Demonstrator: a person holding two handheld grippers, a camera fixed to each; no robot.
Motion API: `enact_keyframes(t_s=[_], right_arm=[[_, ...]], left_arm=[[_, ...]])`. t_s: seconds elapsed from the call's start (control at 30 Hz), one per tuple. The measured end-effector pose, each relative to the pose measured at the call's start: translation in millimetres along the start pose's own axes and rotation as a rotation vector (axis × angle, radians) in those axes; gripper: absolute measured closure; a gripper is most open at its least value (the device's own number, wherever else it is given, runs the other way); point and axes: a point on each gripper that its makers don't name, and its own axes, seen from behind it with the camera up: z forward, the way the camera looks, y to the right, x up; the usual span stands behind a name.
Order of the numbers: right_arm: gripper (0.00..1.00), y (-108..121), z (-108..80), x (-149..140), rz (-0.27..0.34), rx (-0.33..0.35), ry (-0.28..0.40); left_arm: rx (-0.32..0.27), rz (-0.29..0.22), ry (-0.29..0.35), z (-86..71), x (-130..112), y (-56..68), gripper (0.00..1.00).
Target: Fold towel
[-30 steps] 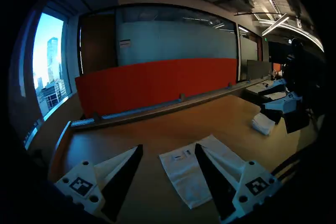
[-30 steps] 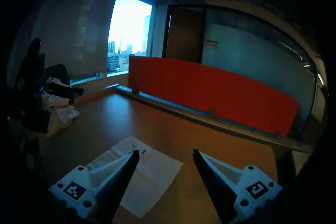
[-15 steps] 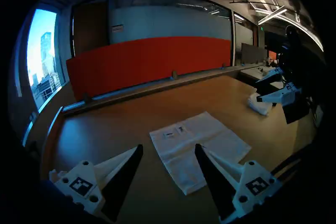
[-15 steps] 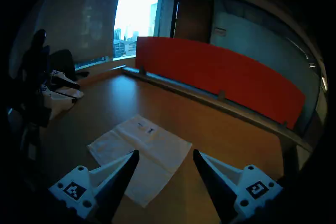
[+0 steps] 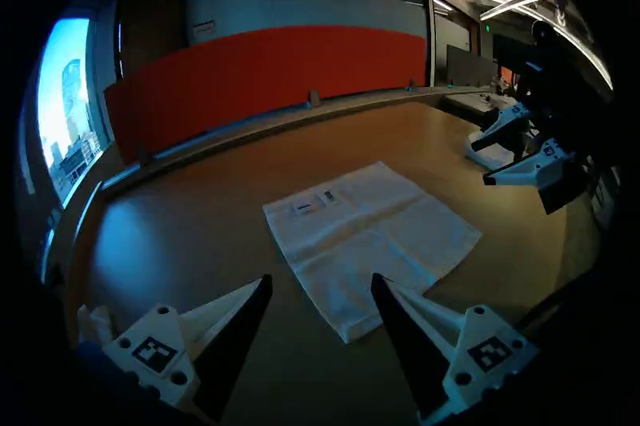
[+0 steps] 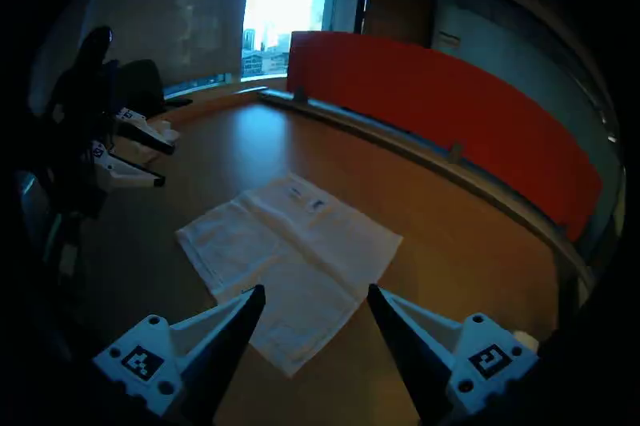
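On the wooden desk (image 5: 200, 210), the towel (image 5: 368, 234) lies flat, opened out, one layer as far as I can see. It sits mid-desk, between me and the red partition (image 5: 264, 74).

Orientation: it lies diagonal to both cameras. In the left gripper view one corner points at me, the opposite one at the partition. Two small tags sit by the far-left edge. The long axis looks to run from that tagged edge toward the near right, but fisheye warps it, so low confidence. Faint crease lines cross the cloth.

In the right gripper view the towel (image 6: 288, 250) is again corner-on, with the tags near the far corner.

Left gripper (image 5: 320, 278): fingers spread wide, nothing between them, held above the desk and pitched down at the near corner. The right-hand finger (image 5: 400, 322) overlaps the towel's near edge in frame; I cannot tell if it touches.

Right gripper (image 6: 315, 288): fingers also apart and empty, aimed at the near corner from the other side.

Cross-check: the right gripper (image 5: 478, 165) shows far right in the left gripper view, jaws apart, off the towel, just beside a small white cloth pile (image 5: 488, 156). The left gripper (image 6: 168, 167) shows far left in the right gripper view, jaws apart, clear of the towel.
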Motion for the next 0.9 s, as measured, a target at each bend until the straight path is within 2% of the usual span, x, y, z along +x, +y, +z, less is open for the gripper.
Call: enact_keyframes(t_s=[0.37, 0.67, 0.9], right_arm=[[0.00, -17, 20.3, -46, 0.005, 0.047, -0.092], [0.01, -24, 27.3, -75, -0.010, 0.070, -0.149], [0.00, -27, 29.1, -95, -0.027, 0.102, -0.193]], left_arm=[[-0.046, 0.010, -0.083, 24.2, -41, 12.0, 0.08], [-0.092, 0.039, -0.149, 38.6, -68, 25.7, 0.08], [-0.114, 0.040, -0.200, 47.7, -87, 31.1, 0.08]])
